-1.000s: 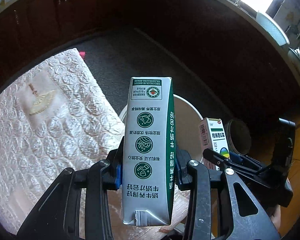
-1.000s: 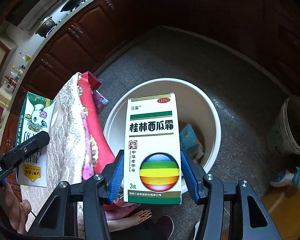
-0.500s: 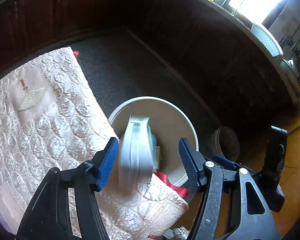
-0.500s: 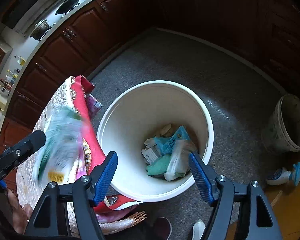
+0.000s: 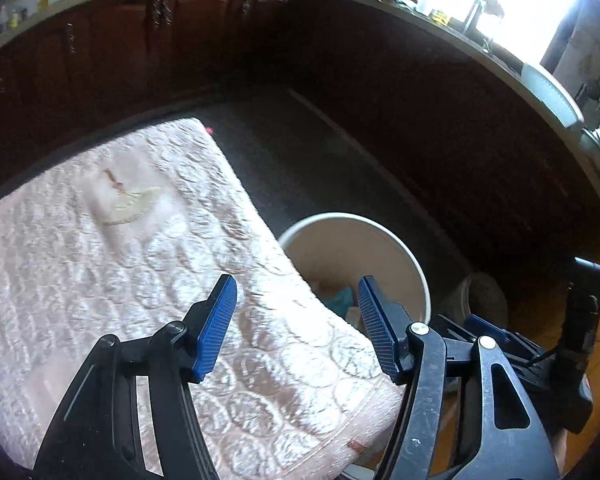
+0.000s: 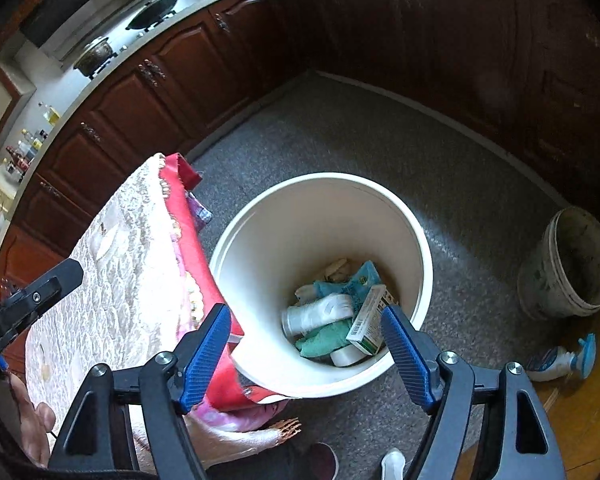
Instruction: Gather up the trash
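Note:
A white bucket point(image 6: 260, 248) stands on the grey floor beside the table and holds trash: a medicine box point(image 6: 370, 320), a white milk carton point(image 6: 316, 316), teal and green wrappers. The bucket also shows in the left wrist view point(image 5: 414, 268), partly hidden by the table. My right gripper point(image 6: 306, 350) is open and empty above the bucket's near rim. My left gripper point(image 5: 296, 324) is open and empty above the corner of the pink quilted tablecloth point(image 5: 100, 260).
Dark wooden cabinets point(image 6: 180, 68) run around the room. A dirty old bucket point(image 6: 572, 264) and a spray bottle point(image 6: 560, 358) sit on the floor at the right. A red cloth edge point(image 6: 184, 216) hangs off the table next to the white bucket.
Both grippers opened and let go: the milk carton fell from the left, the medicine box from the right. Both now lie in the bucket. The left gripper pulled back over the table.

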{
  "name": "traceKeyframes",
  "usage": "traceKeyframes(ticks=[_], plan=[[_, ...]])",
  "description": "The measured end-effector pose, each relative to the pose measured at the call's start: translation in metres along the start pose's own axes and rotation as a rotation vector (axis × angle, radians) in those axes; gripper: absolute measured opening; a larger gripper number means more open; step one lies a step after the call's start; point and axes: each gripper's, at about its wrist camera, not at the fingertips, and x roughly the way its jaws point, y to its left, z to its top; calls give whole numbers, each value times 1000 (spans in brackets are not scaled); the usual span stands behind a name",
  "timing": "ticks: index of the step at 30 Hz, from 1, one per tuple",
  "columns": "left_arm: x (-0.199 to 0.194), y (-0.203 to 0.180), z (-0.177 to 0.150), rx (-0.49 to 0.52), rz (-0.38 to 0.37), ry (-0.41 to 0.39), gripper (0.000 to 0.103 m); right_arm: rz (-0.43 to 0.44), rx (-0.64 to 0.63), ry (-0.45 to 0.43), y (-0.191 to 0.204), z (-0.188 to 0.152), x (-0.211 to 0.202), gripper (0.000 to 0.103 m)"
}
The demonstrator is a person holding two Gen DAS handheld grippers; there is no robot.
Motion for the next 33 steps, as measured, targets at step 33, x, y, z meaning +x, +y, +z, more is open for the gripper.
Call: traceKeyframes(ticks=[33], plan=[[-141, 3, -30, 42, 115, -351, 75, -74, -160, -446, 78, -37, -157, 100]])
